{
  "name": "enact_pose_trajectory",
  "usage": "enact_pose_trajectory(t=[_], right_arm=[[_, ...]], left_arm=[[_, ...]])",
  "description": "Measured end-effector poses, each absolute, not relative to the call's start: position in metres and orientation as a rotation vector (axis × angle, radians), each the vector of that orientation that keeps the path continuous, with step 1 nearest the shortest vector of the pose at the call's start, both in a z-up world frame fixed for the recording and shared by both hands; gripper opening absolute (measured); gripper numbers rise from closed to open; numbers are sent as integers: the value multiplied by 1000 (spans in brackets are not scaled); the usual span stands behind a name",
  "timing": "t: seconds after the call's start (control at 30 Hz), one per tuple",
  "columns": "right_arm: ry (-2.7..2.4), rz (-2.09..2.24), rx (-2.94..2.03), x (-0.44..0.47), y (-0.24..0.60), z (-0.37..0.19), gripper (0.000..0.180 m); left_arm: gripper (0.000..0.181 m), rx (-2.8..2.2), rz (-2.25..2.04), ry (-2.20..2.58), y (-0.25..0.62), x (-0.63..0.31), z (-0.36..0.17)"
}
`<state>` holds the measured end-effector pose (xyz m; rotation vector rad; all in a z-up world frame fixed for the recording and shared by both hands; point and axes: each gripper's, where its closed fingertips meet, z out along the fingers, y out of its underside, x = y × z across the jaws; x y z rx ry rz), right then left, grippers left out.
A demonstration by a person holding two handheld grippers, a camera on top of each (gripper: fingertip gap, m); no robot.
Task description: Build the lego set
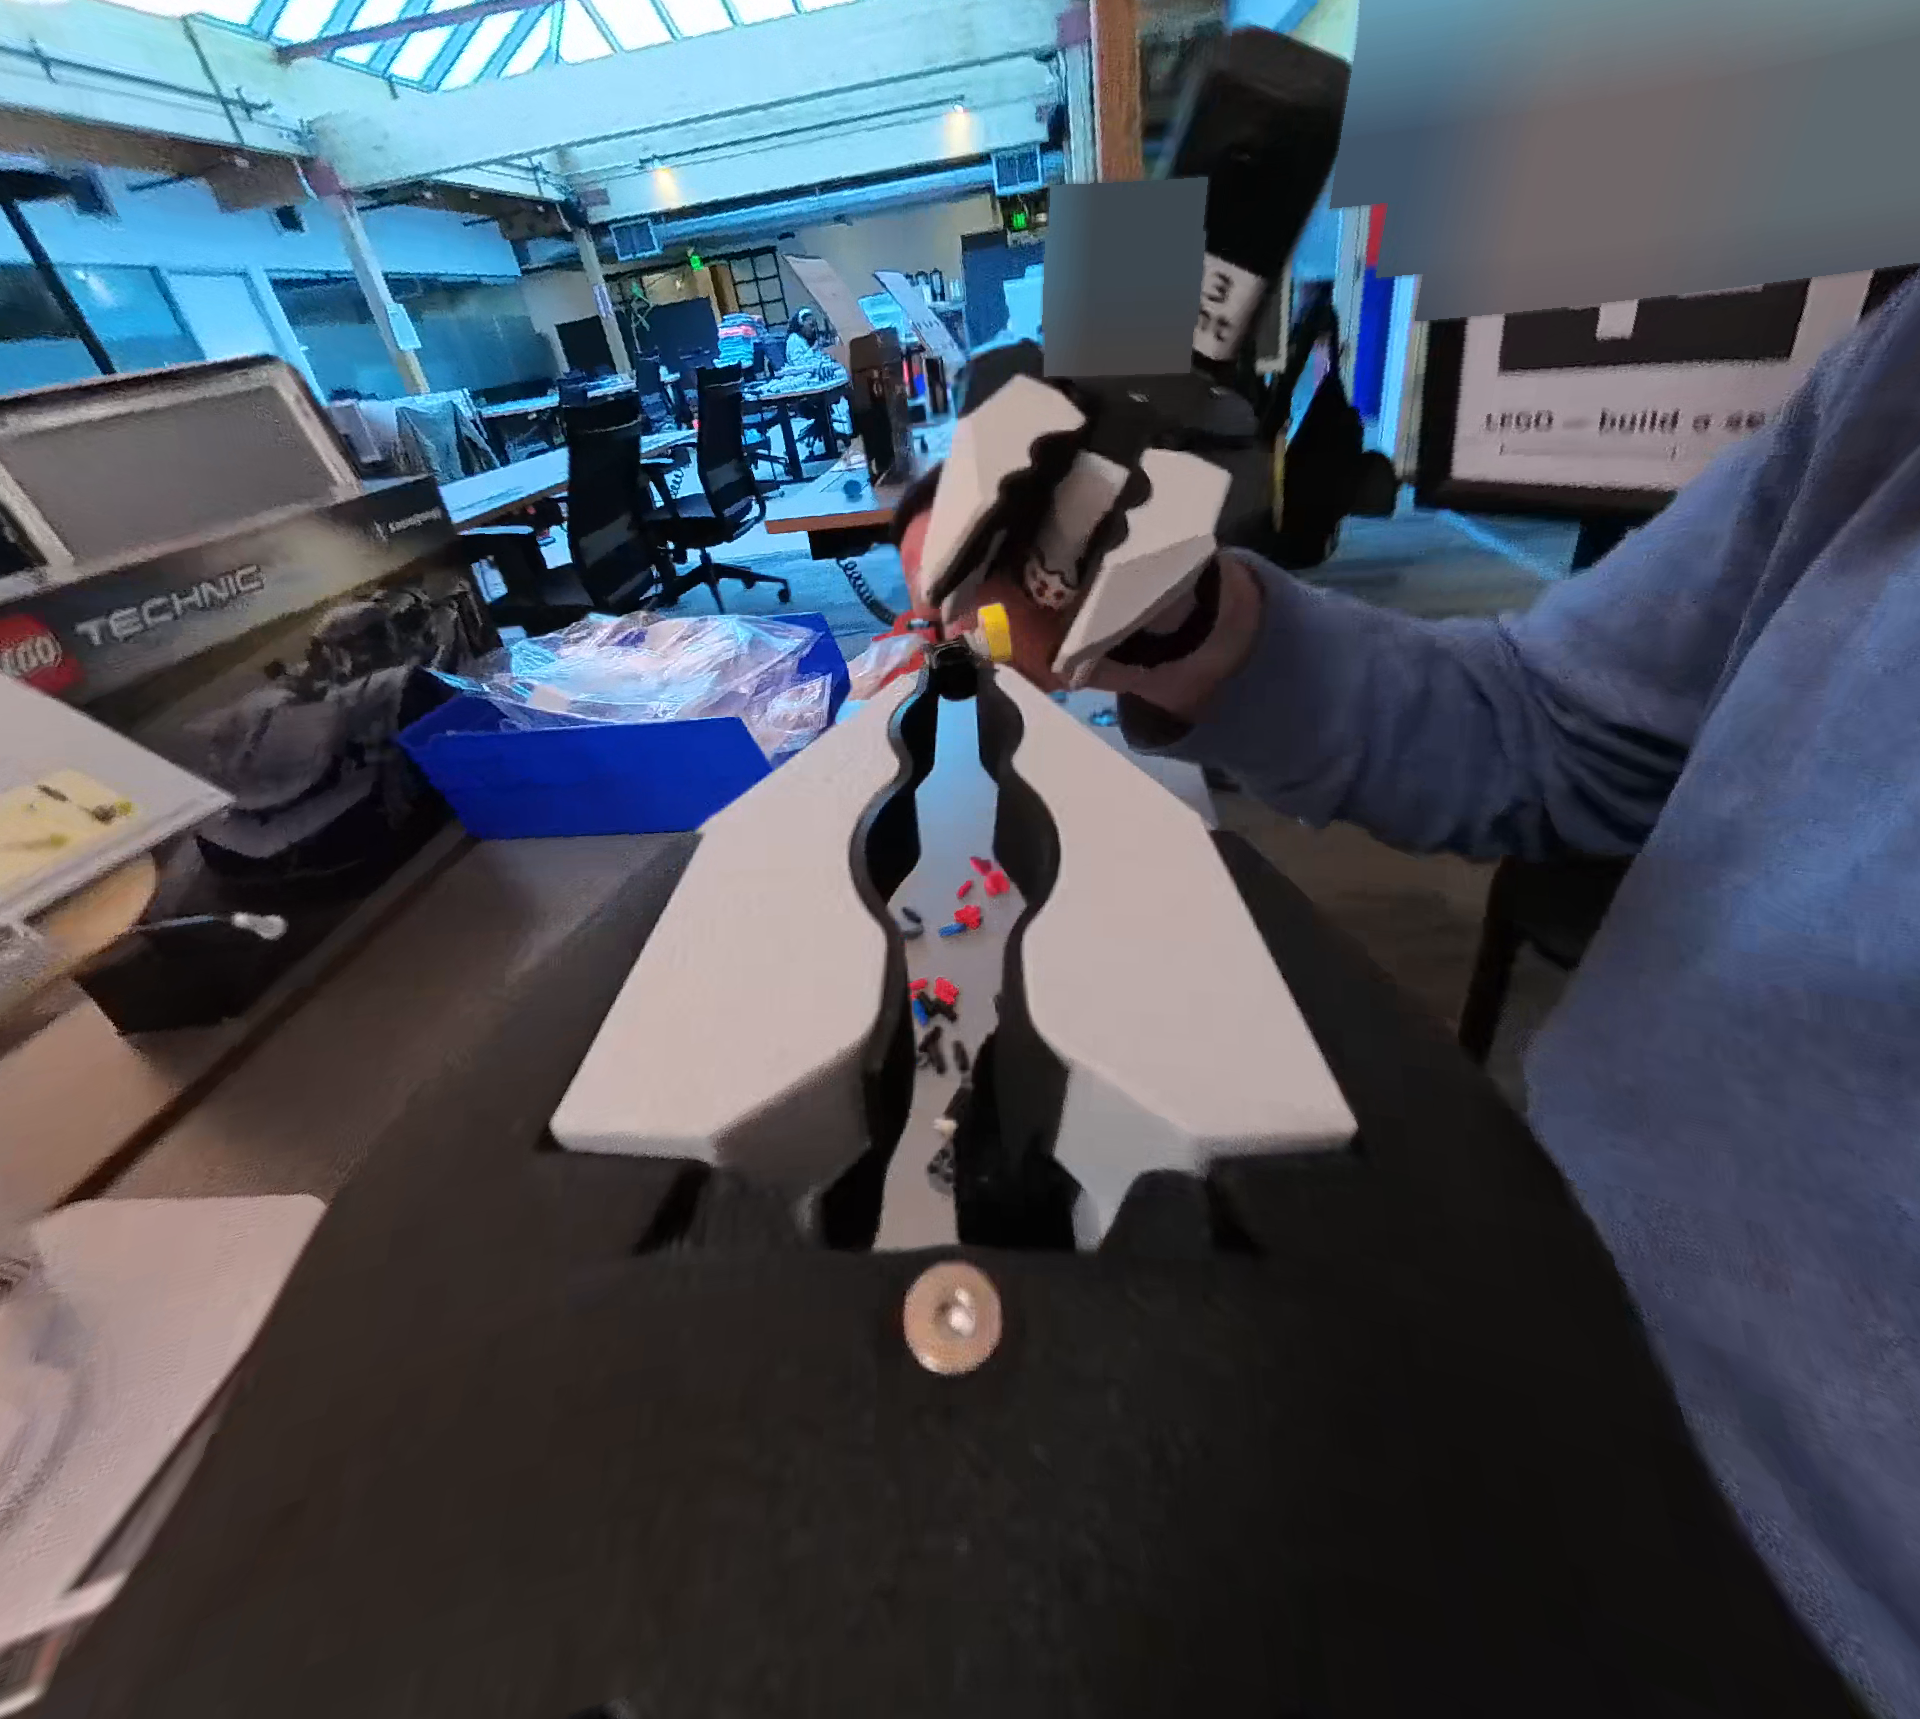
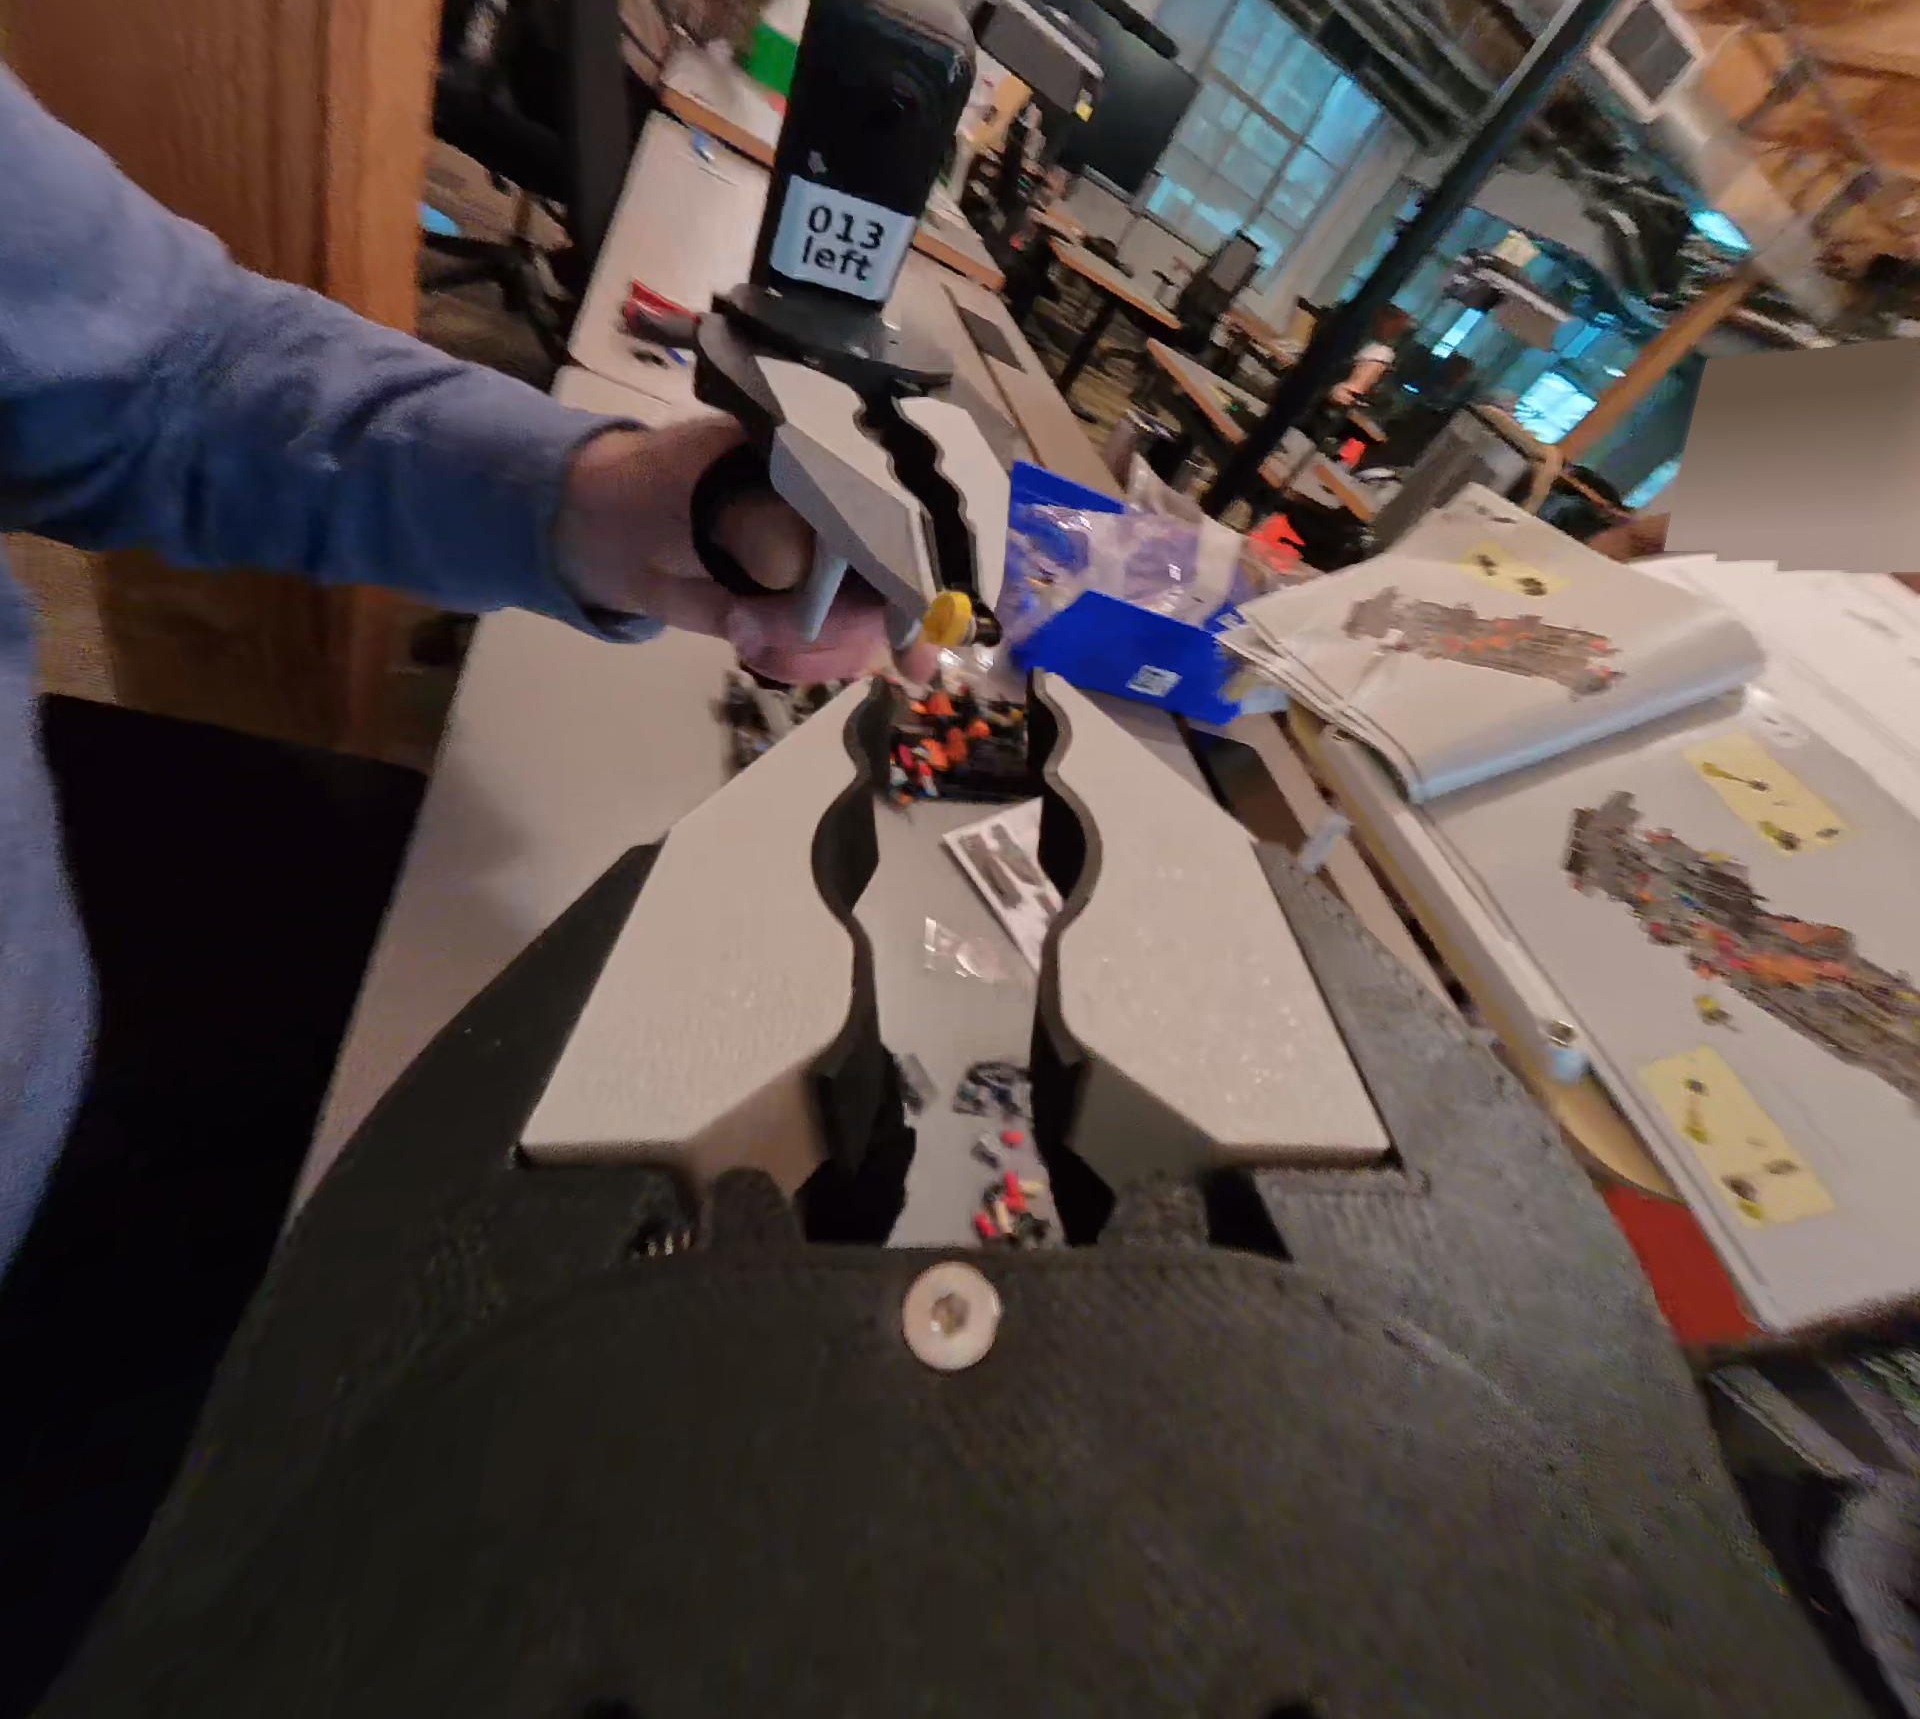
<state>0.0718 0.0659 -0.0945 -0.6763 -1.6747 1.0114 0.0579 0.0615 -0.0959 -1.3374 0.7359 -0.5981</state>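
My left gripper is shut on a small Lego assembly, a yellow round piece on a black part. It holds this in the air above the grey table. The right wrist view shows the same gripper with the yellow piece at its tips. My right gripper is open and empty, with its tips just short of the yellow piece. In the left wrist view it faces my left gripper tip to tip. Loose small pieces lie on the table below.
A blue bin of plastic bags stands behind the grippers. A black tray of orange and dark pieces lies under them. Open instruction booklets lie to the right, and a Lego box stands at the left. More loose pieces lie nearer. The grippers are tip to tip, or close to it.
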Motion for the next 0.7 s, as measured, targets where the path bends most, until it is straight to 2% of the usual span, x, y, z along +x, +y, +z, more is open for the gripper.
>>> enact_pose_trajectory(t=[0.5,0.7], right_arm=[[-1540,608,-686,41,79,-94,23],[-1533,591,-681,45,81,-91,23]], left_arm=[[6,-1429,-658,529,82,30,-99],[6,-1445,-425,579,88,27,-104]])
